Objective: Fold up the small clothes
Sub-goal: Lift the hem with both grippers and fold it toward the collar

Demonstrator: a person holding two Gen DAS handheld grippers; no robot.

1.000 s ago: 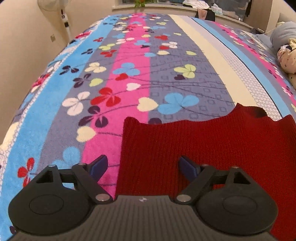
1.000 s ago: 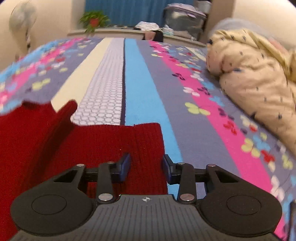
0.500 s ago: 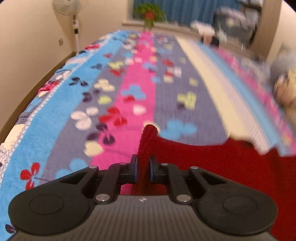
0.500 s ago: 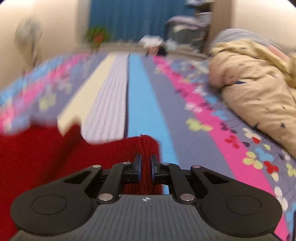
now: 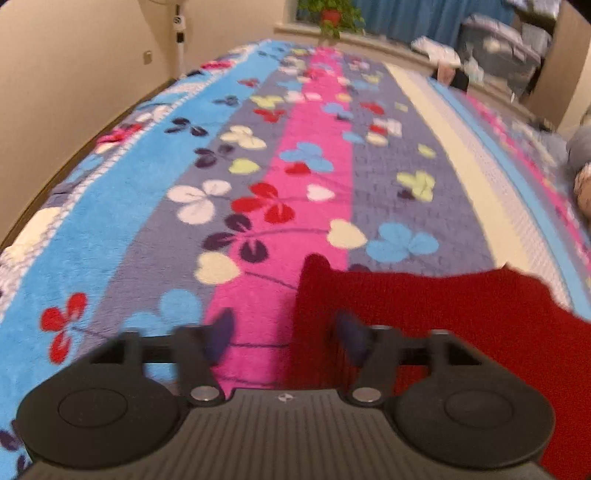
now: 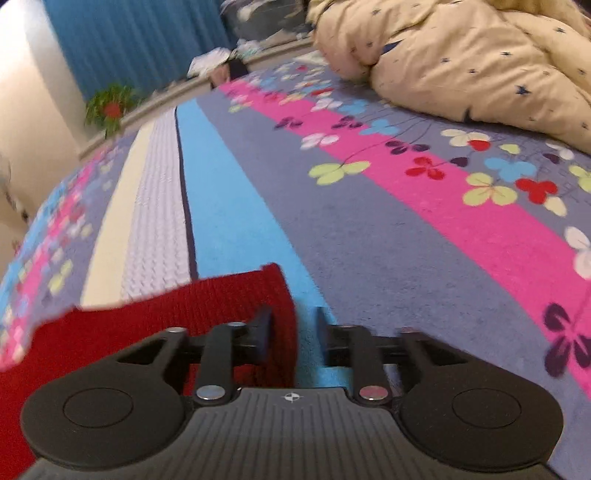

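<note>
Striped, flower-printed bedspread [image 5: 258,177] filled both of my wrist views, with a cream duvet [image 6: 461,55] heaped far ahead and to the right of my right tool, and a potted plant [image 5: 328,16] on a sill beyond the bed's far end.

On my left gripper [image 5: 282,334] the jaws stood wide apart, clamped on nothing. The red knitted garment [image 5: 424,314] lay on the bed with its left edge running forward between those jaws: the right-hand jaw sat over red knit, the left-hand jaw over bare pink and grey bedspread. A small peak of fabric stood up at the garment's near-left corner, just ahead of the gap.

On my right gripper [image 6: 293,332] the jaws were also apart, though less widely, and held nothing. Here the picture was mirrored: the garment [image 6: 147,325] spread away to the left, and its right edge passed forward through the gap, with the left-hand jaw over knit and the right-hand jaw over the blue stripe.

So the garment lay crosswise between my two tools, its long axis running from one to the other, each tool straddling one end edge. Neither looked clearly nearer. I judged that any next grasp would depend on each edge staying inside its gap.
</note>
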